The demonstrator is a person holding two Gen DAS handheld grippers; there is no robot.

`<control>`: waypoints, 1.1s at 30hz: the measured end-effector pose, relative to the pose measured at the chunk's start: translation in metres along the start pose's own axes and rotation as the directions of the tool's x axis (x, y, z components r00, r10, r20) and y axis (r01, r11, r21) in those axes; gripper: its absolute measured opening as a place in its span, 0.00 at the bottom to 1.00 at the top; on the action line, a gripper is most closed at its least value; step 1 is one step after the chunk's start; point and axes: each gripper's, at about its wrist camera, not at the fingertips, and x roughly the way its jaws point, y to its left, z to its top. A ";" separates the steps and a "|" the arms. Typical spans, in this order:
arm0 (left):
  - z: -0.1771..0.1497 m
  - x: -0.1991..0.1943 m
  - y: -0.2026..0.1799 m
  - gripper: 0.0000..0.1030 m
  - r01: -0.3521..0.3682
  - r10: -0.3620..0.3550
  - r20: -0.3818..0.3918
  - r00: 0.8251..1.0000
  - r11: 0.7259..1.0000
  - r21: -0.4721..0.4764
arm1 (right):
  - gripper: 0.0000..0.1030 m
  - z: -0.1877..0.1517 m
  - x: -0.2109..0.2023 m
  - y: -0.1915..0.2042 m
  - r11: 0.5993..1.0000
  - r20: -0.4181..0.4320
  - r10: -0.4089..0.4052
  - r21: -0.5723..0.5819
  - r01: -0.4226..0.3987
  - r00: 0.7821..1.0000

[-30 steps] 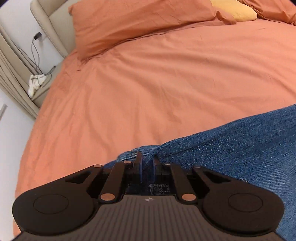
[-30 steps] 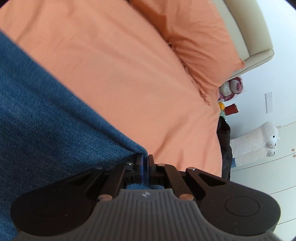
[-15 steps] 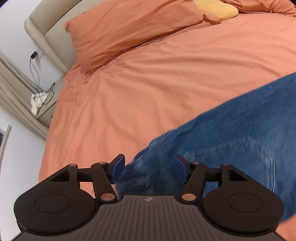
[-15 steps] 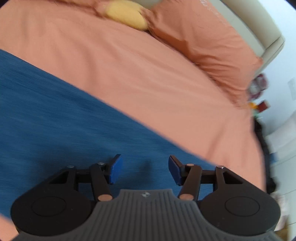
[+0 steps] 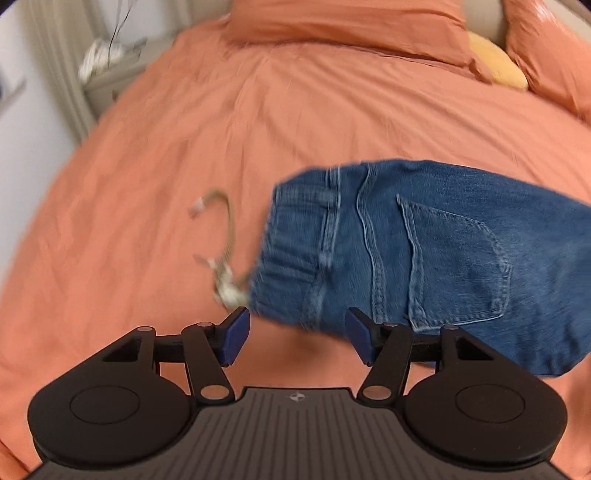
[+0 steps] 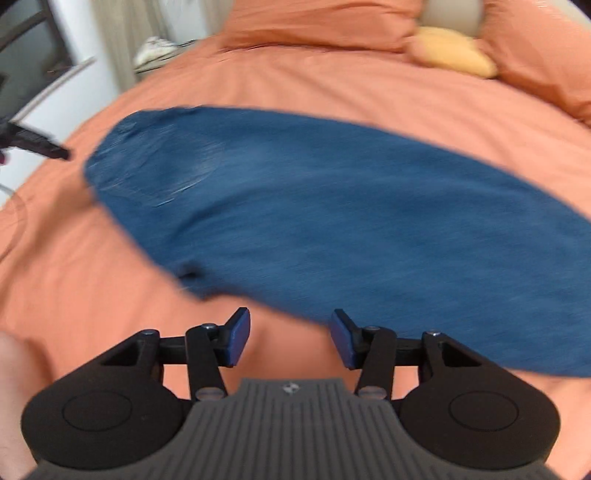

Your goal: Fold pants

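Note:
The blue jeans lie on the orange bed, waistband end at the left with a back pocket up; a pale drawstring with a tag trails from the waistband. My left gripper is open and empty just before the waistband's near edge. In the right wrist view the jeans stretch across the bed as a long blue band, blurred. My right gripper is open and empty, above the near edge of the jeans.
The orange bed sheet fills both views. Orange pillows and a yellow cushion lie at the headboard. A bedside shelf with white cables stands at the far left. The other gripper shows at the left edge.
Both grippers let go of the jeans and opened, then pulled back. The jeans now lie flat on the bed and both cameras have swung toward the headboard.

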 end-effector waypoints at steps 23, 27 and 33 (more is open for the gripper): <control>0.011 0.053 0.017 0.29 0.055 -0.051 0.023 0.998 0.969 -0.243 | 0.05 0.042 0.043 0.081 0.989 -0.041 0.116 -0.086 -0.119 0.992; 0.017 0.062 0.005 0.28 -0.013 0.009 -0.024 1.000 0.985 -0.170 | 0.04 0.034 0.046 0.073 0.991 -0.066 0.133 0.019 -0.132 0.989; 0.009 0.077 -0.010 0.29 -0.090 0.086 -0.044 0.995 0.992 -0.085 | 0.04 0.001 0.077 0.065 0.988 -0.092 0.108 0.122 -0.096 0.990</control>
